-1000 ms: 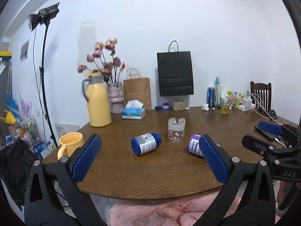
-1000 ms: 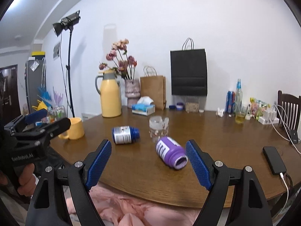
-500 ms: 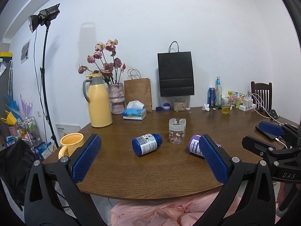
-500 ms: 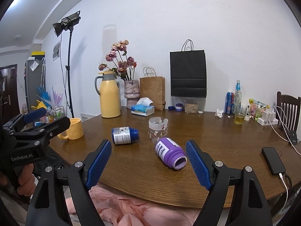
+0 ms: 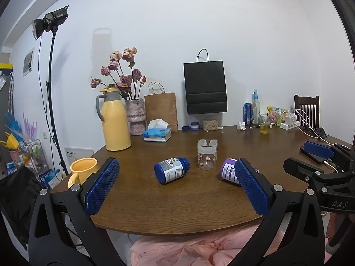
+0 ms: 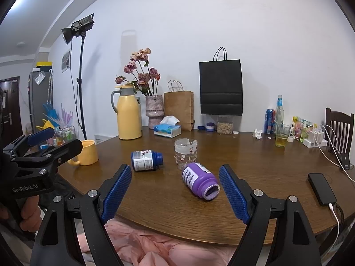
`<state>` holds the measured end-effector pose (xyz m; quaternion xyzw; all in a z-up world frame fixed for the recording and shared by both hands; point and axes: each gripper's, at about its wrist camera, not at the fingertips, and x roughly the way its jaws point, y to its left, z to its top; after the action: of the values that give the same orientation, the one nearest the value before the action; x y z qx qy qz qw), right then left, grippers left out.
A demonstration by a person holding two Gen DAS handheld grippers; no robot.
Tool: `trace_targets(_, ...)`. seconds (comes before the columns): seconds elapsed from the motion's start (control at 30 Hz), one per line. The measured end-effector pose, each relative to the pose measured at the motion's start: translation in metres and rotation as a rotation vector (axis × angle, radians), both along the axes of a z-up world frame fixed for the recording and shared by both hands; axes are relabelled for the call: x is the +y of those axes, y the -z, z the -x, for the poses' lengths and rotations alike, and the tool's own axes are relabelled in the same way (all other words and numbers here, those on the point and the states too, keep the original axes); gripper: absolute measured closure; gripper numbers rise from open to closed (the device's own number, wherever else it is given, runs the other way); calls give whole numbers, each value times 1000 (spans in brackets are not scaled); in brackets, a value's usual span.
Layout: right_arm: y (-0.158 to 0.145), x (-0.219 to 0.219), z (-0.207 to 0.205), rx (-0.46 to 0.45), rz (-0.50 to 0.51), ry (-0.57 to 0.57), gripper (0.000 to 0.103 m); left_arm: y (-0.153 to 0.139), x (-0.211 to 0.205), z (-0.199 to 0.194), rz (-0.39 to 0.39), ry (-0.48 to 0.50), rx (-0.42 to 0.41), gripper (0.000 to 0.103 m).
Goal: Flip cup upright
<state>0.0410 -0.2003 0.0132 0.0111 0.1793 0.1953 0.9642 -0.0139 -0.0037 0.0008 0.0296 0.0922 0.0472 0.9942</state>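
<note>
A clear glass cup [image 5: 207,154] with a floral print stands upside down at the middle of the brown table [image 5: 177,204]; it also shows in the right wrist view [image 6: 185,153]. My left gripper [image 5: 177,188] is open and empty near the table's front edge, well short of the cup. My right gripper [image 6: 175,194] is open and empty, also at the front edge. A purple bottle [image 6: 200,183] lies on its side between the right fingers' line of sight and the cup.
A blue bottle [image 5: 172,170] lies on its side left of the cup. A yellow mug [image 5: 83,173] stands at the left edge. A yellow jug [image 5: 115,122], vase, tissue box [image 5: 157,134], paper bags and drinks line the back. A phone [image 6: 321,189] lies right.
Both grippers have drifted very slightly; the view has shifted a touch. Nothing on the table has moved, and both grippers stay open.
</note>
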Motion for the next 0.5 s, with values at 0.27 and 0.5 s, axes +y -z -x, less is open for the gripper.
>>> trace_targets(0.27, 1, 0, -1, 6, 0, -2, 18, 0, 2, 0, 9, -9, 8, 0)
trace_targets(0.5, 1, 0, -2, 7, 0, -2, 18, 0, 2, 0, 11, -13, 9, 0)
